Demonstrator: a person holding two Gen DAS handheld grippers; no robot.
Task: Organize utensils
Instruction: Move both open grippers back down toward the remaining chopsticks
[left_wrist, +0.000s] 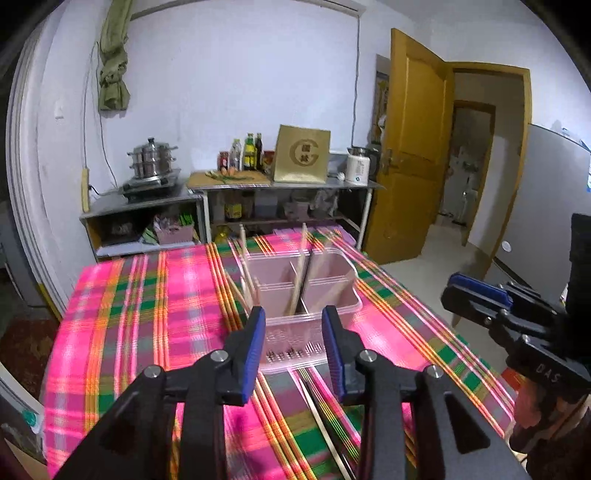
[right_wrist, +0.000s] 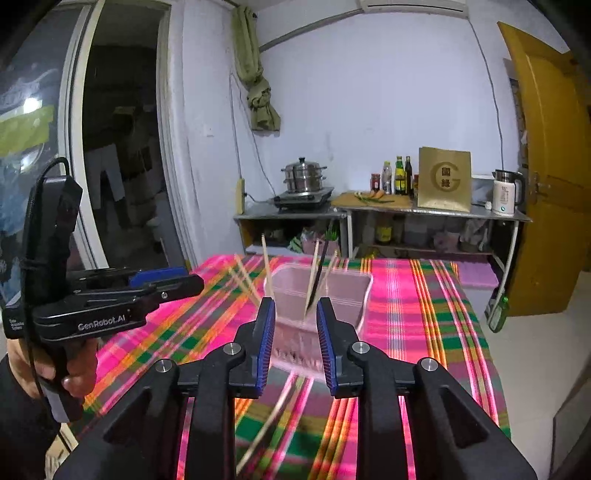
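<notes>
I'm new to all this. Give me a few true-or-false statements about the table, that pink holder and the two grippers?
1. The pink utensil holder stands on a plaid tablecloth. True.
2. Chopsticks stand upright in the holder. True.
3. The left gripper clamps a spoon. False: its jaws stand apart, nothing between them.
4. The right gripper is shut on a chopstick. False: it is open and empty.
5. The holder is one undivided bin. False: partitions split it.

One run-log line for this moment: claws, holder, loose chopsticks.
left claw open, empty | right claw open, empty | pink utensil holder holds chopsticks | loose chopstick on plaid tablecloth
</notes>
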